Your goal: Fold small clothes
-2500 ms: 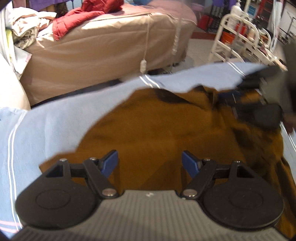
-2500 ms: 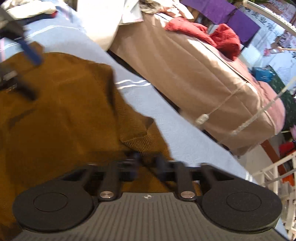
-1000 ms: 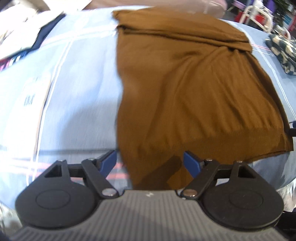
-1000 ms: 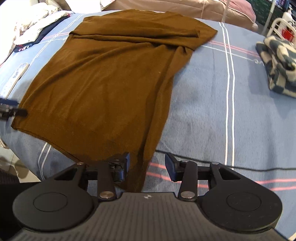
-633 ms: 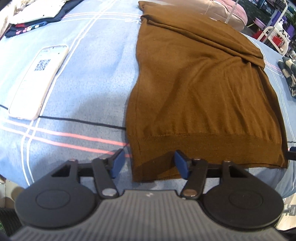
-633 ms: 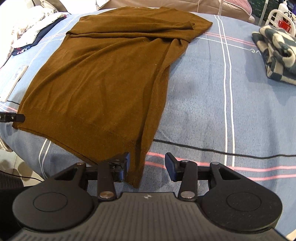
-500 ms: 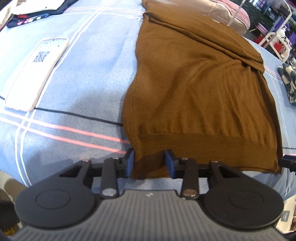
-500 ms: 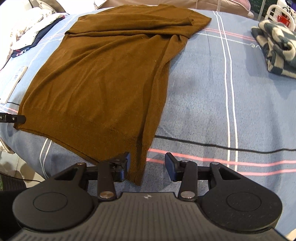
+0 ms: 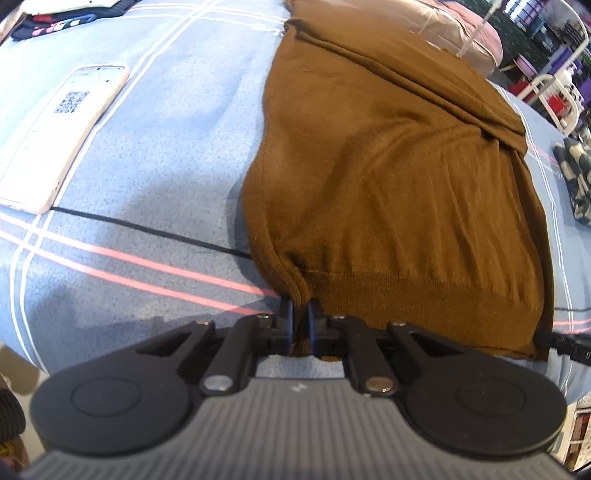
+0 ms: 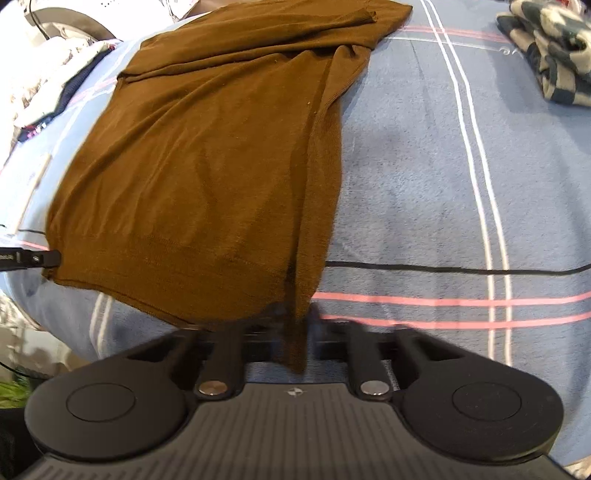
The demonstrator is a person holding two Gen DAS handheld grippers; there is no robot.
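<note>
Both grippers have just closed on the brown sweater's [image 9: 388, 177] hem corners: left gripper [image 9: 299, 317], right gripper [image 10: 295, 325]. The sweater lies ahead on the bed [image 10: 424, 184]. Lift both corners evenly, then carry them forward to the collar.

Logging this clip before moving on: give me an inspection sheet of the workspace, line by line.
Surface: blue bedsheet with white, pink and black stripes.
Job's things: brown sweater spread flat, sleeves folded across the far end.
Clutter: phone left of the sweater; checked garment far right.
Grippers: left gripper shut on the hem's left corner; right gripper shut on the right corner; both just closed.
Cables: nothing seen for certain.
Surroundings: white rack and another bed beyond.
</note>
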